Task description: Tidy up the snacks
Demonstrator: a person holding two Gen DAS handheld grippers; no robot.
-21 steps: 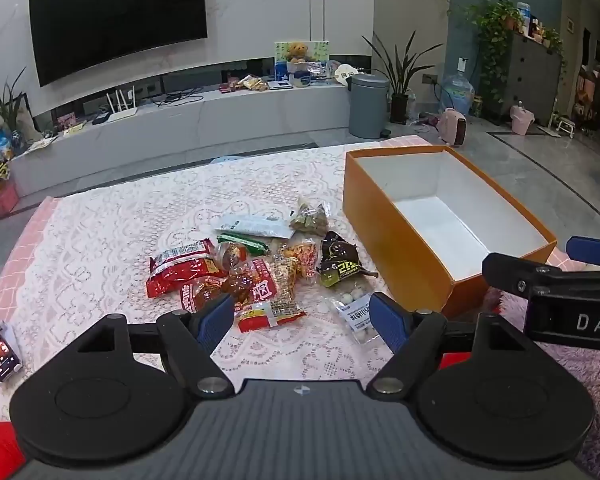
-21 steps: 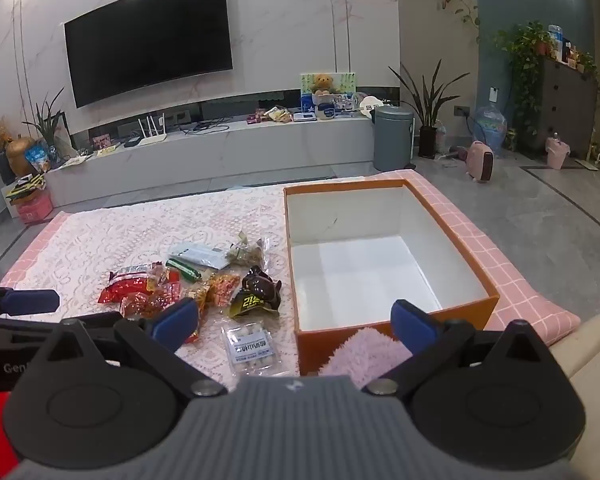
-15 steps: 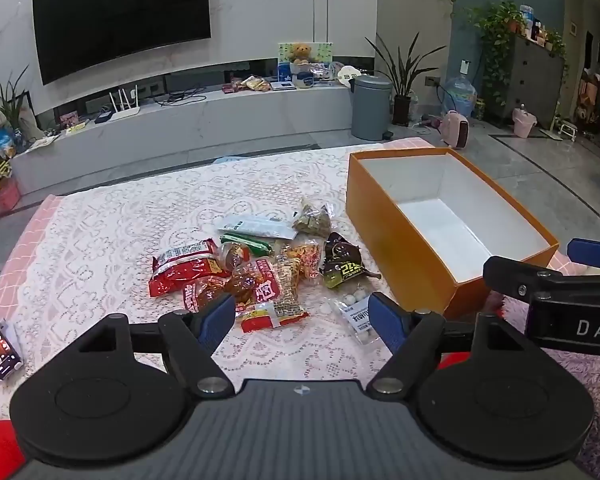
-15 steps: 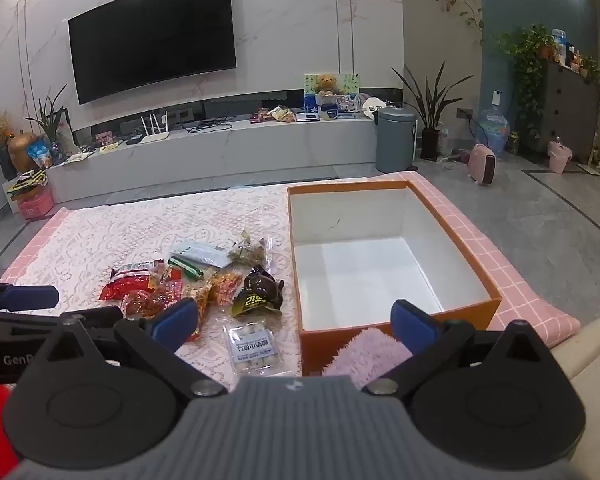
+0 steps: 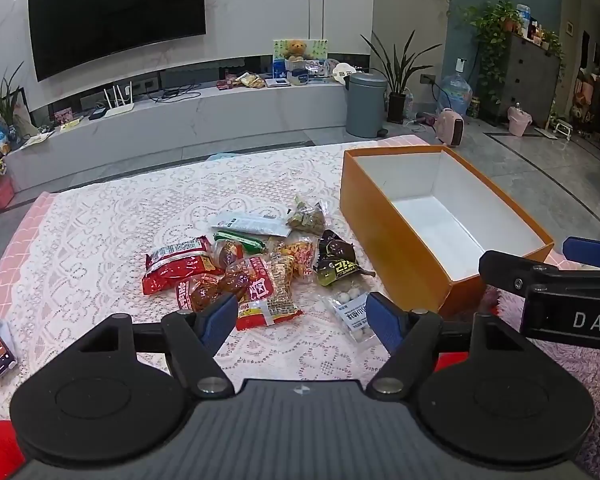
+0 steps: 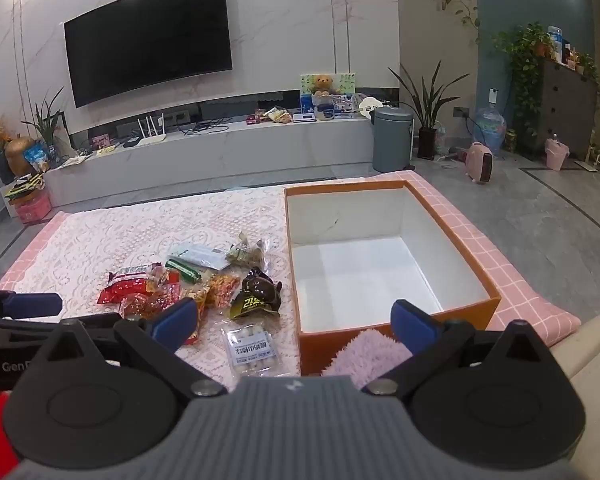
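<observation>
Since the earlier frames both views have crept slightly closer to the snack pile (image 5: 256,268), and nothing on the lace cloth (image 5: 100,240) has shifted. The left tongs (image 5: 302,318) are spread wide and empty above the near edge of the pile; a clear packet of white balls (image 5: 350,312) lies by its right pad. The right tongs (image 6: 294,322) are spread too, holding nothing. The orange box (image 6: 384,264), white inside, sits at three o'clock of the snacks, just beside them.
</observation>
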